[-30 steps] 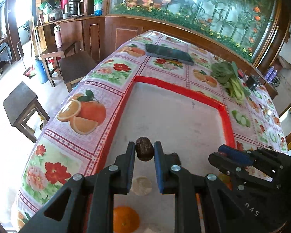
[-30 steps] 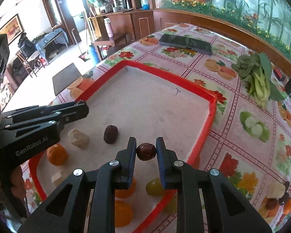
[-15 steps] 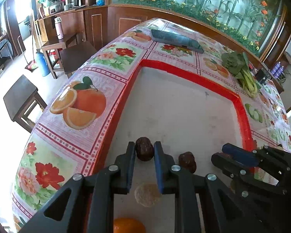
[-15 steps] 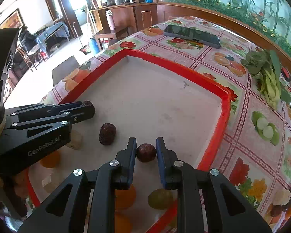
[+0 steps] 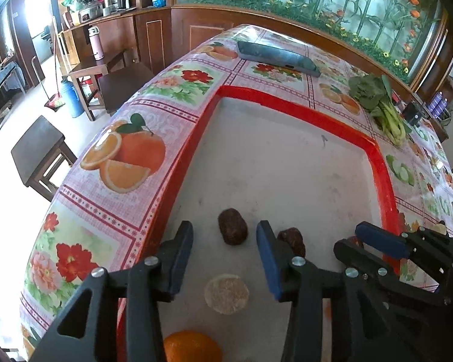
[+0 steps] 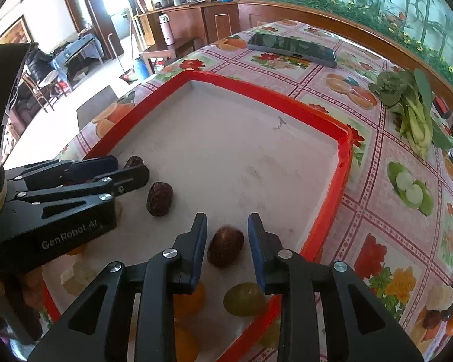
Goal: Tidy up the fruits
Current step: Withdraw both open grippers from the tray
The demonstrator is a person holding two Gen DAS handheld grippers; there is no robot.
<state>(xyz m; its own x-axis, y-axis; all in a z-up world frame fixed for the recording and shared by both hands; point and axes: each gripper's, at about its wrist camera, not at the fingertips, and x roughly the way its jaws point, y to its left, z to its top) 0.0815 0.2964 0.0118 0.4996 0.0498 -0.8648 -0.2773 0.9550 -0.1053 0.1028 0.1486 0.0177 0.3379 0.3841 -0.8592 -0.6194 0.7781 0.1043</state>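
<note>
**Letting go of two dates on the red tray**

Standing spread in the left wrist view, the left gripper has a dark date lying free on the tray floor between its blue pads, touching neither. The jaws have just been opening; half a second ago they pinched this date. It lies near the tray's left rim.

The right gripper also has its jaws parted, more narrowly, with a reddish-brown date resting between the pads with a sliver of gap on each side. These jaws too have just been opening, after clamping the fruit a moment before. This date sits close to the tray's right rim.

A third date lies between the two grippers, just beside the left gripper's tip; from the left wrist it is half hidden behind the right pad.

Nearer the cameras, a pale round slice, an orange cut off by the frame edge, and a green grape are partly covered by the gripper arms.
</note>
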